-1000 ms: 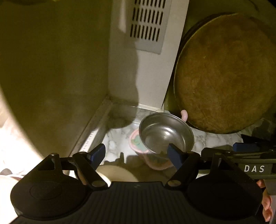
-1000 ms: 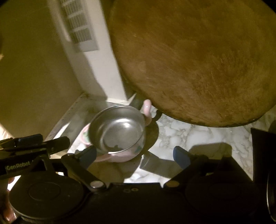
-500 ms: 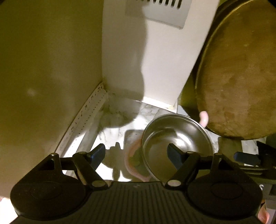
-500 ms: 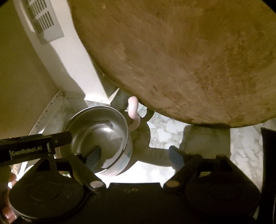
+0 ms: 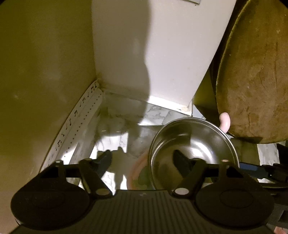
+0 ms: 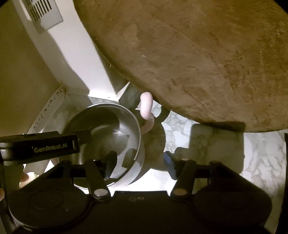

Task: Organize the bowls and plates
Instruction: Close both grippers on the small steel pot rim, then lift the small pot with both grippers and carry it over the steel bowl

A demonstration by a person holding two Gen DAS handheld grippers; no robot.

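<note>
**Both grippers close in on a steel bowl nested in a pink cup**

At the far left a yellowish wall meets the marble counter along a white patterned trim strip; the bare counter between this strip and the dishes is narrow. The left gripper hangs over that patch, its jaws about half apart and just closing: the left finger is above bare marble, the right finger reaches inside the steel bowl, and the bowl's left wall stands between them. I cannot tell whether the pads press on it.

The steel bowl is empty and sits in a pink cup, whose handle sticks out on the far right side. A white column with a vent rises just behind.

The right gripper straddles the bowl's right wall, left finger inside, blue-padded right finger outside; its jaws have just been closing and stand half apart, with a gap showing at the outer pad.

Farther right, a large round wooden board leans over the counter, its lower edge close to the cup handle. Open marble lies beneath it at the right.
</note>
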